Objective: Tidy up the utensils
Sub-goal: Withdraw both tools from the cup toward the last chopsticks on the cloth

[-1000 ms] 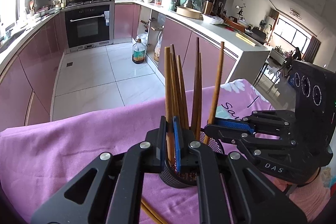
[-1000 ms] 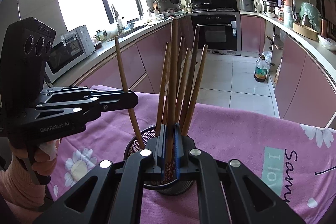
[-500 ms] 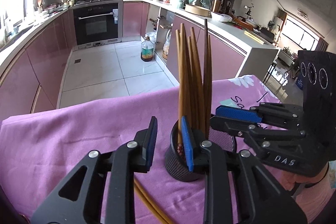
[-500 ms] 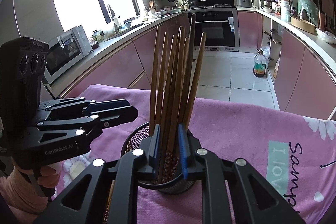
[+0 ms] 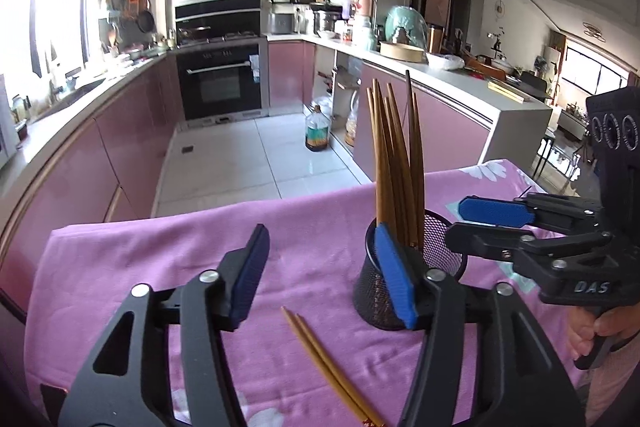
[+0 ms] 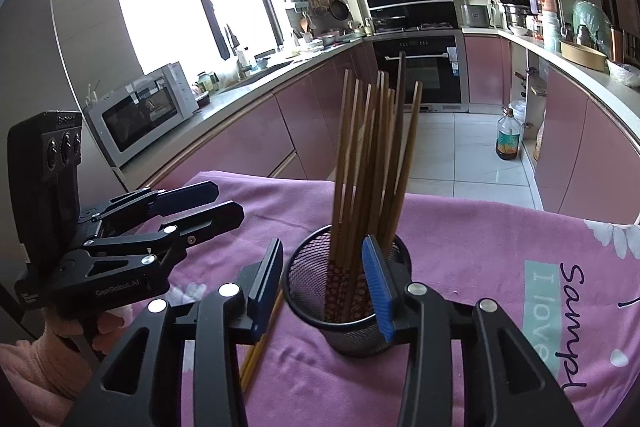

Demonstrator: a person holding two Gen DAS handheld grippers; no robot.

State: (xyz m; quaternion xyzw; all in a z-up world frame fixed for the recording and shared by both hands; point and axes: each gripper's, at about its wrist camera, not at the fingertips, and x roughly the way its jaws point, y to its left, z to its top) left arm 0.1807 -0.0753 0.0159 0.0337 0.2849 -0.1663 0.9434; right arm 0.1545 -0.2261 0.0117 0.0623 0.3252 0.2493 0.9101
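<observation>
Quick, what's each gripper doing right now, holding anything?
Left gripper: jaws opening, holding nothing.
Right gripper: jaws opening, holding nothing; brown wooden chopsticks stand free in the black mesh cup.

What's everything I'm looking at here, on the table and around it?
Mesh cup: one, black, on the cloth.
Chopsticks in cup: a bundle, brown, standing upright.
Loose chopsticks: two, brown, flat on the cloth beside the cup.
Tablecloth: one, pink, floral.
Oven: one, black, far wall.
Microwave: one, white, counter.
Oil bottle: one, dark, floor.
Left gripper: black, blue pads, opening, nothing gripped.
Right gripper: same, opening.
</observation>
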